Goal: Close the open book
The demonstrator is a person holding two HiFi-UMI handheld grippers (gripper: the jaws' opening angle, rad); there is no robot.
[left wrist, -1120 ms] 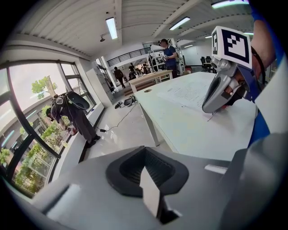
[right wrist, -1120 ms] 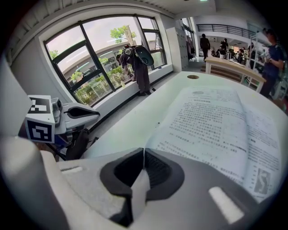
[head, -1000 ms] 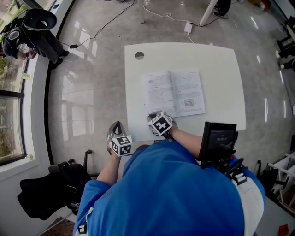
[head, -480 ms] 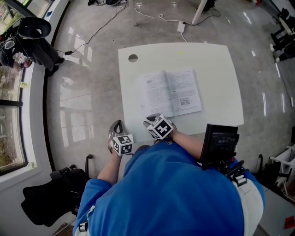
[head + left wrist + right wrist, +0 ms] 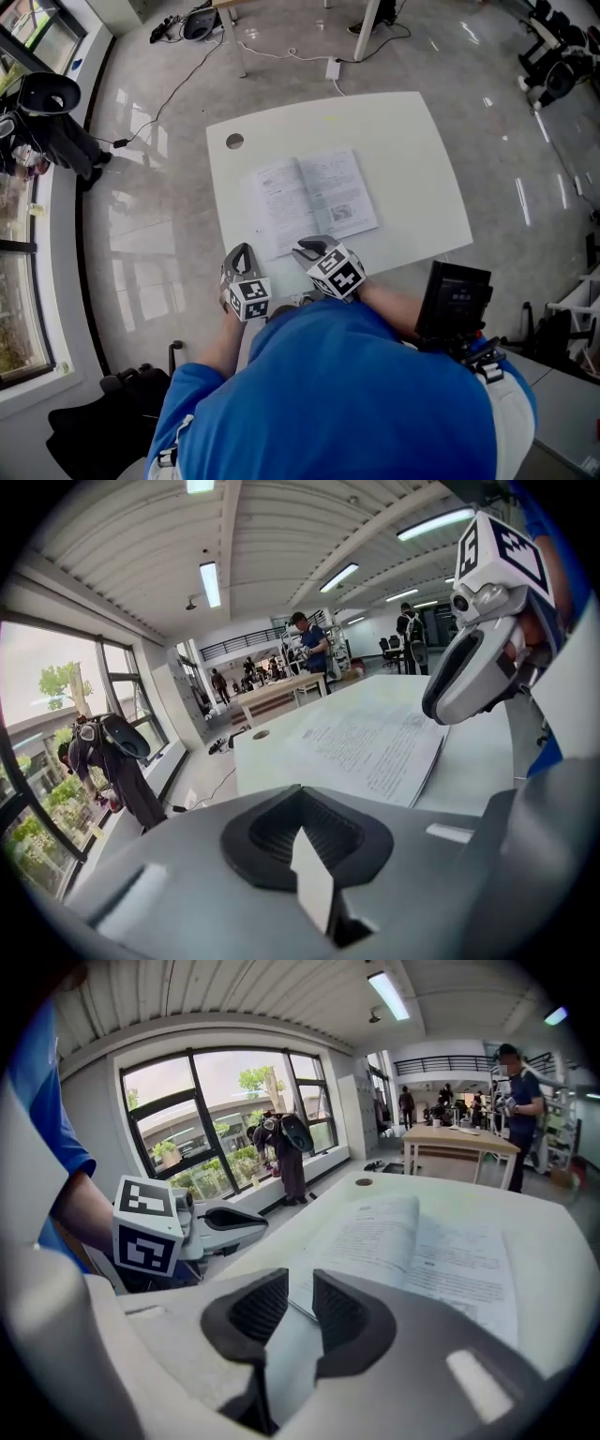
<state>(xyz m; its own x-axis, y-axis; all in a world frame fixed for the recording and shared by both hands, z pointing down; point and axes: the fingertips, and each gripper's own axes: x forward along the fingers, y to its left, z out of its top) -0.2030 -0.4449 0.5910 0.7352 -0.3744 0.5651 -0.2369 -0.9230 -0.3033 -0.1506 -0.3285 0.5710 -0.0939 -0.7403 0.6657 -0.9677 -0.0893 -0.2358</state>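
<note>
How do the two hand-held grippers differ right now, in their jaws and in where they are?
The left gripper has its jaws shut together; the right gripper has its jaws slightly apart. The right gripper is at the near edge of the open book; the left gripper is off to the side, by the near corner of the table, apart from the book. Both are empty and point toward the book.

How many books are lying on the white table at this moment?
1. The open book lies flat on the white table, pages up, a little left of its middle in the head view. No second book shows in any view.
</note>
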